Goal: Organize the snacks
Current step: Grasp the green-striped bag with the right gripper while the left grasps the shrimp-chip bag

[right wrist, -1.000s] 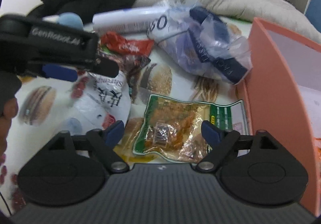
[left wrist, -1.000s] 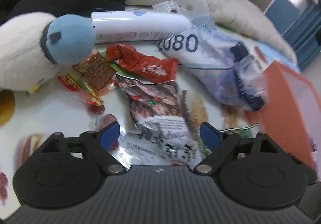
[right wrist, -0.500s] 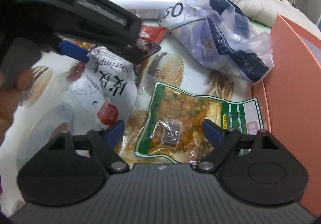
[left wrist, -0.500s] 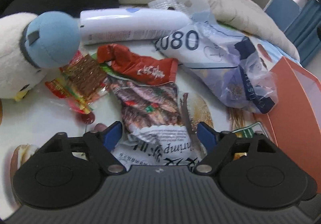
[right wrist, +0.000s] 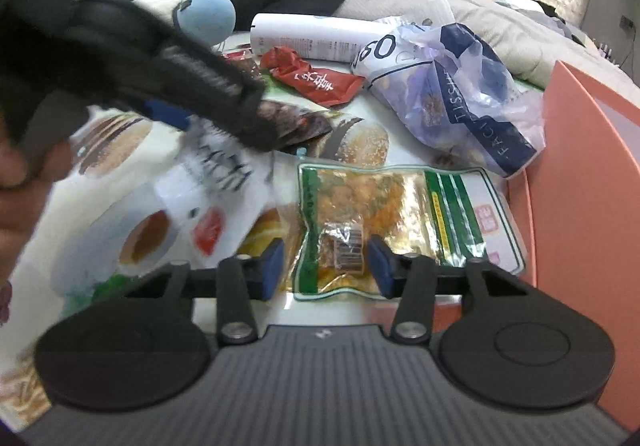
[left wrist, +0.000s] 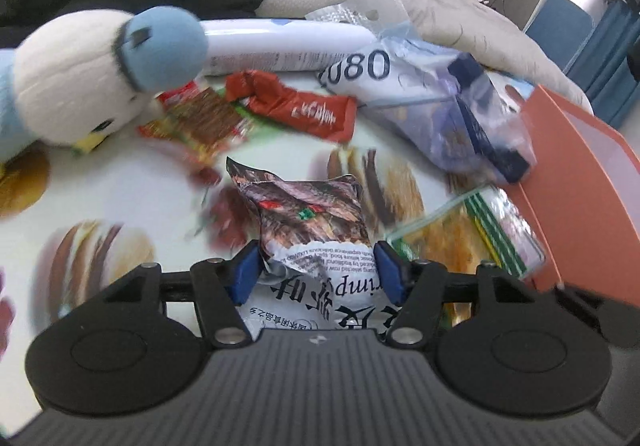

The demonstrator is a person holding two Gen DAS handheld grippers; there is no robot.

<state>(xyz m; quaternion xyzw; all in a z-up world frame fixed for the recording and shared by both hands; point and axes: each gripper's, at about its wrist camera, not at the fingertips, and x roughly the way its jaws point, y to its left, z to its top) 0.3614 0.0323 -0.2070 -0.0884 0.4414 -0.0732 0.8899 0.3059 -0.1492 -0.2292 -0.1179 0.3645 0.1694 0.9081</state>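
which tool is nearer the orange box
Right. The right tool is beside the orange box, astride the green-edged snack bag. The left tool is farther off, around the shrimp bag.

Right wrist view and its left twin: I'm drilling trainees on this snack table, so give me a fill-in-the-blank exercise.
1. The left gripper straddles the crumpled white-and-brown shrimp snack bag; the right gripper straddles the clear green-edged pouch holding ____-coloured food.
2. The crinkled red wrapper lies in front of the long ____ tube.
3. The salmon-orange bin stands at the table's ____ edge in both views.

Missing words: orange; white; right
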